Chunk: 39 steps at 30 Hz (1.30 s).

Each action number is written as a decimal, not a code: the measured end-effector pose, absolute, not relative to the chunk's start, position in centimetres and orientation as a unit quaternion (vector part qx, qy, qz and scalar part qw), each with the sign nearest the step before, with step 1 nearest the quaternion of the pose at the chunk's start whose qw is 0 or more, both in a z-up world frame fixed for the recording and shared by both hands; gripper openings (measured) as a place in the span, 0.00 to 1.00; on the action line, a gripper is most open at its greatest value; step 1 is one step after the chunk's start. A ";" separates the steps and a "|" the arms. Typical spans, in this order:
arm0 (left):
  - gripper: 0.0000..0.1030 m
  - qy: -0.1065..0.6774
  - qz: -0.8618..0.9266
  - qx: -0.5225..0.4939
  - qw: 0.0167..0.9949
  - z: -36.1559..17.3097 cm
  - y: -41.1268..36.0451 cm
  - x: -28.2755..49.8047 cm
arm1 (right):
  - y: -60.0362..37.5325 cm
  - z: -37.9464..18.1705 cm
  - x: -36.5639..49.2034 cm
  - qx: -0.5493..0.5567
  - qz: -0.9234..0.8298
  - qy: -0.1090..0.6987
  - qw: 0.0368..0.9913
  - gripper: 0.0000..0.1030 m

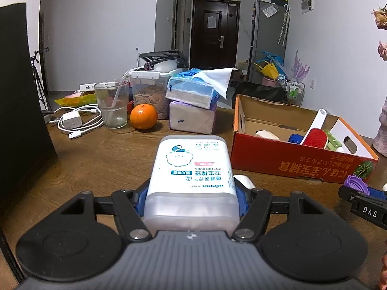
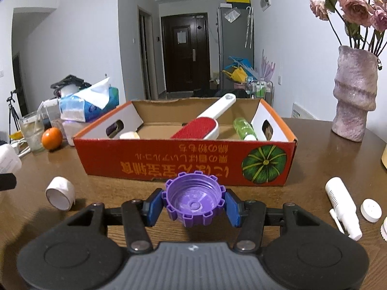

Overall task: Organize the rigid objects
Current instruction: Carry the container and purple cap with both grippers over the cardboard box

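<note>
My left gripper [image 1: 192,199] is shut on a white cotton-bud box [image 1: 191,176] with a blue label, held above the wooden table. My right gripper [image 2: 193,205] is shut on a purple toothed cap [image 2: 193,199], open side up, just in front of the red cardboard box [image 2: 183,159]. That box [image 1: 290,162] holds a red lint brush with a white handle [image 2: 200,126], a green bottle [image 2: 244,128] and a small white piece [image 2: 129,135]. The purple cap [image 1: 355,181] and the right gripper's tip show at the right edge of the left wrist view.
A white tape roll [image 2: 60,192] lies left of the right gripper; a white bottle [image 2: 342,204] and a white disc [image 2: 370,210] lie to its right. A vase with flowers [image 2: 354,91] stands at the far right. An orange [image 1: 144,116], a glass [image 1: 112,104], tissue packs [image 1: 193,106] and a charger cable [image 1: 75,120] crowd the back left.
</note>
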<state>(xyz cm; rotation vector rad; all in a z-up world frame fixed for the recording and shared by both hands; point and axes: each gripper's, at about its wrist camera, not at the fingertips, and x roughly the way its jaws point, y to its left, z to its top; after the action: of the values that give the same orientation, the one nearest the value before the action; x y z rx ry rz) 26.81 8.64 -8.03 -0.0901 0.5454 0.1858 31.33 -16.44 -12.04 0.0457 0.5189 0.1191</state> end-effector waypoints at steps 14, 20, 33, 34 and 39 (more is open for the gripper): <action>0.64 0.258 0.075 -0.044 0.962 -6.9 5.4 28.8 | -17.6 -10.0 31.5 0.033 0.066 0.207 0.976 0.51; 0.64 0.256 0.070 -0.046 0.963 -6.7 4.0 30.0 | -18.1 -9.5 32.2 0.039 0.068 0.195 0.978 0.51; 0.65 0.244 0.054 -0.056 0.967 -6.0 1.1 33.3 | -19.6 -9.0 34.5 0.051 0.061 0.180 0.981 0.52; 0.64 0.242 0.053 -0.056 0.967 -5.9 1.0 33.6 | -19.7 -9.0 34.7 0.052 0.060 0.179 0.981 0.51; 0.65 0.240 0.050 -0.061 0.968 -5.7 0.1 35.1 | -20.2 -8.9 35.6 0.056 0.056 0.175 0.981 0.51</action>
<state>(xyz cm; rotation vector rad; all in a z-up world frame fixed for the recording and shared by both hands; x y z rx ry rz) 35.08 0.14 -5.71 -0.1240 0.4845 0.1010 35.58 -20.20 -8.90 0.1122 0.3522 0.1130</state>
